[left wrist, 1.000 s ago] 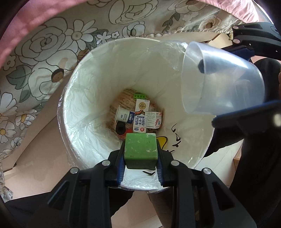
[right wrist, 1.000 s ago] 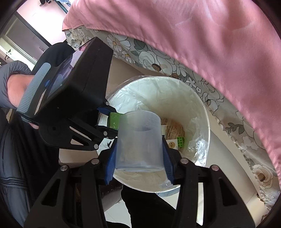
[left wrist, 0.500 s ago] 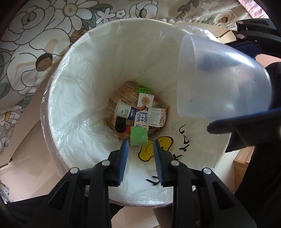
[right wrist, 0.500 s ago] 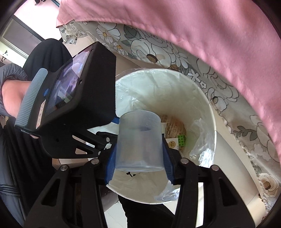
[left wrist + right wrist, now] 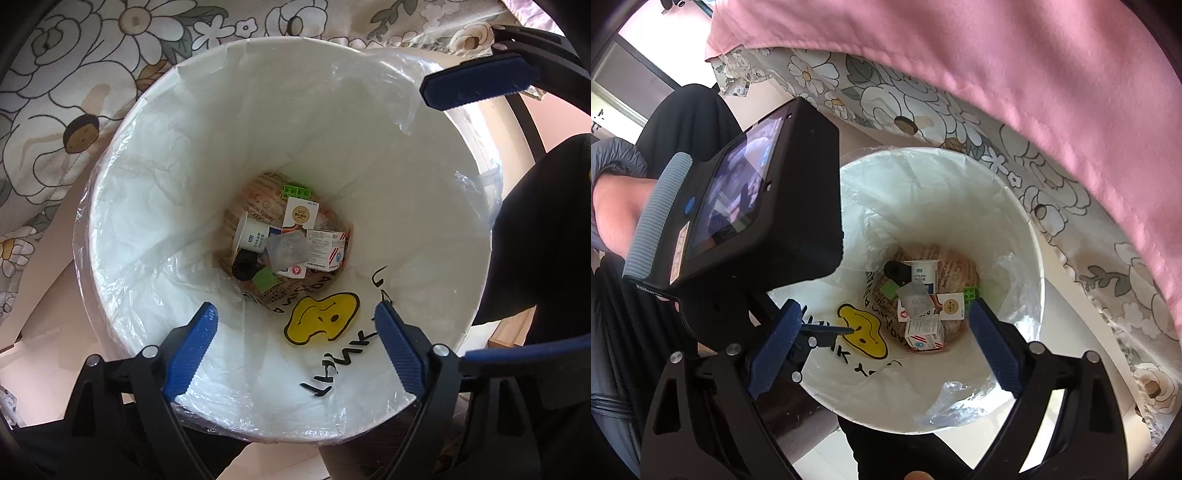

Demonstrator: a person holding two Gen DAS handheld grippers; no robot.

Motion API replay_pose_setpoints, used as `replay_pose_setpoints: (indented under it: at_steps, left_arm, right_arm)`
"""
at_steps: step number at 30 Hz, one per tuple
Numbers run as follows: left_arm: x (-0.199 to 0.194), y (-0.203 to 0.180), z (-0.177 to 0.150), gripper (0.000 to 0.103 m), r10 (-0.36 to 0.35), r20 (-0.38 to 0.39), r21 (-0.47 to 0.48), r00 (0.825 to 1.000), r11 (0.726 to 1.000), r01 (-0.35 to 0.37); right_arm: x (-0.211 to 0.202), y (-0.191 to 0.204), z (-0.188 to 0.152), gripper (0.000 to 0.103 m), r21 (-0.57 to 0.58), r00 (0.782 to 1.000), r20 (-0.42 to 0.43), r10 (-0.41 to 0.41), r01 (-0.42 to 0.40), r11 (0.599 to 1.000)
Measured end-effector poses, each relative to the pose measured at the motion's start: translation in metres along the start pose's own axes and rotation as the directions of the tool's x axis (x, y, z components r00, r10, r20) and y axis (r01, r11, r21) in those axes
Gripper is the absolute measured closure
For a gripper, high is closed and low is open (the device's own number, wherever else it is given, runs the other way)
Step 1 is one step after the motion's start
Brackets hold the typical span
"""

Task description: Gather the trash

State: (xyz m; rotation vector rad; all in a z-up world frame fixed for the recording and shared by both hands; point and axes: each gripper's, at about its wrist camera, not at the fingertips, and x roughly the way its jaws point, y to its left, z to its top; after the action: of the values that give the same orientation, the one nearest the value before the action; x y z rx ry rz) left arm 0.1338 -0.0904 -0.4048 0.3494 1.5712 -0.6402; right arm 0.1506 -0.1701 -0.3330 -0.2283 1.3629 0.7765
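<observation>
Pink cloth (image 5: 1015, 66) spreads across the far and right part of the right wrist view, over a floral-printed fabric with white flowers on grey-green (image 5: 66, 96), which lies just beside the far rim of the bin in both views.

A round white waste bin lined with a clear plastic bag (image 5: 155, 206) fills the left wrist view, seen from above; a yellow cartoon figure with black lettering (image 5: 323, 317) is printed on its near inner wall.

The left gripper (image 5: 293, 349), with blue ribbed pads on black arms, hangs over the near rim of the bin. Its jaws are opening and stand wide apart, with nothing between them. In the right wrist view its black body with a small screen (image 5: 753, 206) is held by a person's hand in a grey sleeve (image 5: 617, 206) at the left.

The right gripper (image 5: 884, 341), of the same build, also hangs over the bin mouth. Its jaws are opening and stand wide, with nothing held between the pads.

The trash rests at the bottom of the bin on printed brown paper (image 5: 258, 195): a clear plastic cup (image 5: 288, 251) on top of small white cartons (image 5: 327, 247), a white bottle (image 5: 253, 234) to the left, a black ring-shaped object (image 5: 244, 266), a green cube (image 5: 266, 280) near it, and a bright green studded block (image 5: 296, 192) at the far side.
</observation>
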Motion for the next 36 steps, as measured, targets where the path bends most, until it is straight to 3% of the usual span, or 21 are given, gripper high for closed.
replay_pose_setpoints:
  at_steps: [8, 14, 18, 21, 25, 27, 31, 36]
  left_arm:
    - [-0.005, 0.001, -0.001, 0.010, 0.005, 0.006, -0.015, 1.000, 1.000, -0.005]
    - [-0.030, 0.000, -0.006, 0.010, 0.021, 0.051, -0.037, 0.998, 0.999, -0.020]
    - [-0.064, -0.003, -0.012, 0.010, 0.031, 0.120, -0.050, 0.992, 0.998, -0.025]
    - [-0.093, -0.003, -0.016, 0.010, 0.050, 0.177, -0.075, 0.983, 0.996, -0.037]
    - [-0.136, -0.002, -0.022, 0.010, 0.116, 0.256, -0.158, 0.960, 0.984, -0.077]
    - [-0.160, -0.002, -0.026, 0.010, 0.149, 0.296, -0.205, 0.944, 0.975, -0.090]
    - [-0.212, -0.012, -0.037, 0.010, 0.272, 0.361, -0.269, 0.892, 0.946, -0.180]
    - [-0.266, -0.021, -0.053, 0.010, 0.327, 0.428, -0.354, 0.843, 0.918, -0.177]
  right_arm:
    - [-0.005, 0.006, -0.005, 0.011, 0.016, 0.999, 0.027, -0.033, 0.032, 0.999]
    - [-0.025, 0.012, -0.013, 0.011, 0.068, 0.995, 0.070, -0.073, 0.068, 0.995]
    - [-0.055, 0.019, -0.022, 0.011, 0.149, 0.982, 0.139, -0.126, 0.105, 0.983]
    - [-0.080, 0.029, -0.028, 0.011, 0.211, 0.959, 0.184, -0.215, 0.175, 0.962]
    - [-0.114, 0.042, -0.032, 0.011, 0.353, 0.911, 0.177, -0.372, 0.294, 0.888]
    - [-0.131, 0.047, -0.031, 0.011, 0.420, 0.901, 0.156, -0.405, 0.311, 0.853]
    - [-0.165, 0.062, -0.037, 0.011, 0.523, 0.883, 0.206, -0.422, 0.265, 0.810]
    - [-0.204, 0.081, -0.045, 0.011, 0.632, 0.850, 0.254, -0.461, 0.215, 0.745]
